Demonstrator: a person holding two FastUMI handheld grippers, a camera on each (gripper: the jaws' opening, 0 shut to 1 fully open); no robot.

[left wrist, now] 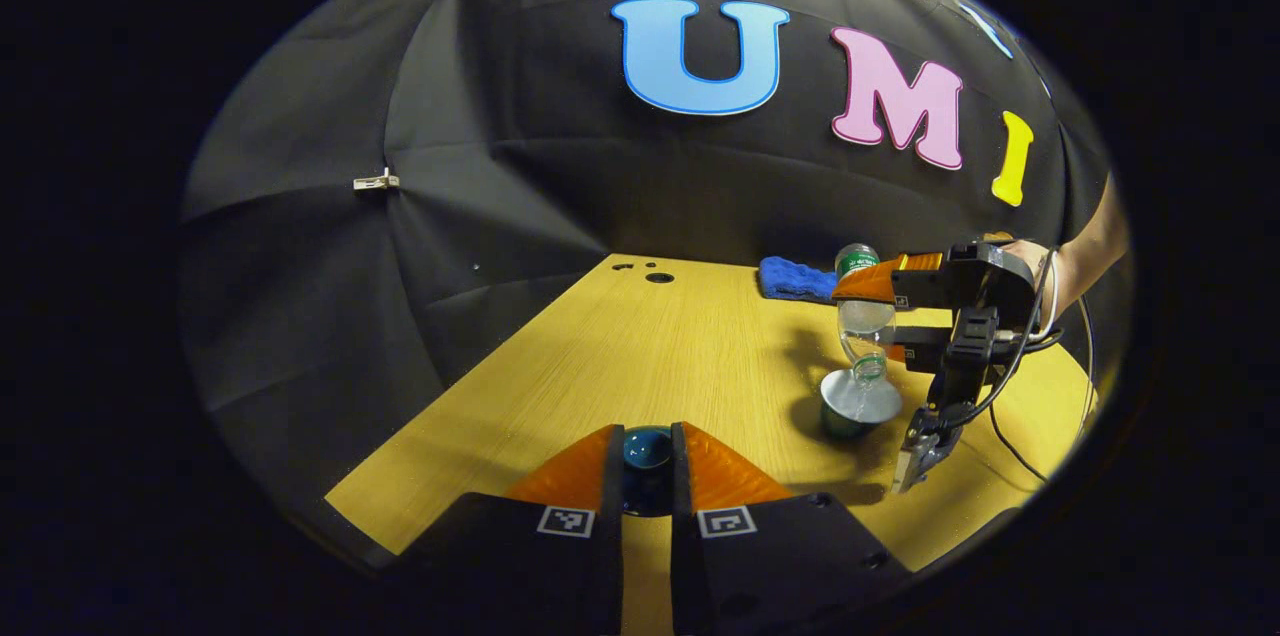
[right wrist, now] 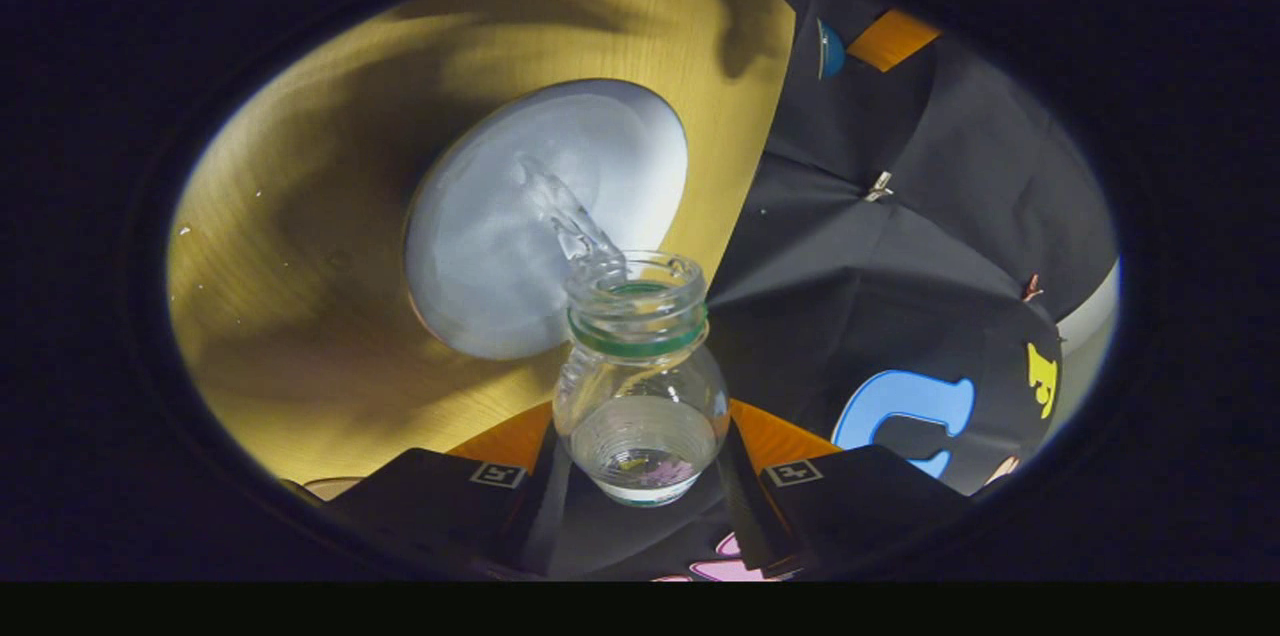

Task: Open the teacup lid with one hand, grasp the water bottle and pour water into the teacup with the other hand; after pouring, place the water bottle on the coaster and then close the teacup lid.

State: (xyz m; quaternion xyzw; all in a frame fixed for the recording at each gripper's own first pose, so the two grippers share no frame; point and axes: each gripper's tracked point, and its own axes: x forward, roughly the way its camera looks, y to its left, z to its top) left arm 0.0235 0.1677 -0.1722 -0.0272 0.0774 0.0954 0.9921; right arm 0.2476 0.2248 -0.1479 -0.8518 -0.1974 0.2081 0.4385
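The bench (left wrist: 640, 346) under me is pale yellow wood with a fine straight grain. The lid (left wrist: 647, 448) between my left jaws is a deep glossy teal. The teacup (left wrist: 858, 403) is green on its outer wall and white inside. The water bottle (right wrist: 640, 376) in my right jaws is clear and colourless, with a green ring round its neck and a green and white label at its far end. A folded cloth (left wrist: 796, 279) at the far edge is bright blue. Small black-and-white square markers sit on my housings.
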